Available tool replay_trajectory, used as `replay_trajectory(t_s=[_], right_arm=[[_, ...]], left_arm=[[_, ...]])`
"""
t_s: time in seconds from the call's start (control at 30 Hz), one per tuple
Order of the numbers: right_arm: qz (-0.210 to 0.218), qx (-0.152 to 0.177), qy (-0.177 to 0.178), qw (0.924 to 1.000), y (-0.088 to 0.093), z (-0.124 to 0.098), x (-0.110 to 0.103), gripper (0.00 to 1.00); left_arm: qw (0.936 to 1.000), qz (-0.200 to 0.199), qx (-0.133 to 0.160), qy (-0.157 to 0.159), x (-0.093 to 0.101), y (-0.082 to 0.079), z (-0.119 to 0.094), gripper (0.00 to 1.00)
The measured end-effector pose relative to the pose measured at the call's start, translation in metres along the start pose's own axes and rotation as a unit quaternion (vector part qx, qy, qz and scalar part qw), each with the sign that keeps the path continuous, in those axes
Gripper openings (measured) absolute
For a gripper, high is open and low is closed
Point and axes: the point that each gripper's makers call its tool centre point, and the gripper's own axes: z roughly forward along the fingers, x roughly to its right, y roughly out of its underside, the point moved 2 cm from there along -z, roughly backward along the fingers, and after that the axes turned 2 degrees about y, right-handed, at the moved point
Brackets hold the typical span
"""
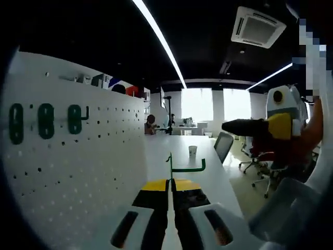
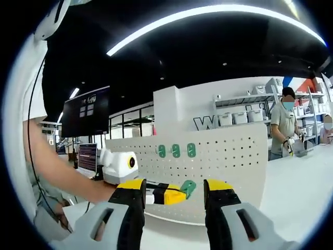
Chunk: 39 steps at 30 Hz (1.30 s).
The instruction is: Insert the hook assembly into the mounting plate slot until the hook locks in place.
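The left gripper has its jaws clenched on the green hook assembly. In the left gripper view the hook's thin shank rises straight out from between the jaw tips, and its bent arm runs off to the right, ending in a short upturned tip. The white mounting plate, a perforated pegboard, stands upright along the left of that view. Three green hooks are already seated in a row in its upper part.

In the right gripper view the right gripper has its jaws released, with nothing between them. Beyond them the left gripper shows with the hook assembly at its tip, in front of the mounting plate.

Critical relation: the plate lies to the left of the held hook, not ahead of it, and the shank runs roughly parallel to the plate face. The left gripper is the nearer one and carries the part. The coming move likely requires turning the hook toward the plate before pressing it into a free slot.
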Motion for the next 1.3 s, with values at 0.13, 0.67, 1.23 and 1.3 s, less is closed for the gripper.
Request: replay_trajectory(t_s=[0.13, 0.67, 1.23, 1.3], right_arm=[[0.006, 0.003, 0.003, 1.0000, 0.000, -0.001, -0.001, 0.42], [0.014, 0.002, 0.009, 0.9999, 0.002, -0.004, -0.006, 0.42], [0.074, -0.014, 0.014, 0.9971, 0.012, -0.002, -0.005, 0.31], [0.120, -0.014, 0.022, 0.9925, 0.014, -0.003, -0.003, 0.31]], left_arm=[[0.9999, -0.003, 0.017, 0.000, 0.007, -0.006, -0.007, 0.02], [0.9967, -0.032, 0.074, -0.010, 0.027, -0.018, -0.026, 0.02], [0.9954, -0.033, 0.087, -0.020, 0.027, -0.025, -0.031, 0.02], [0.9956, -0.033, 0.085, -0.020, 0.028, -0.025, -0.031, 0.02]])
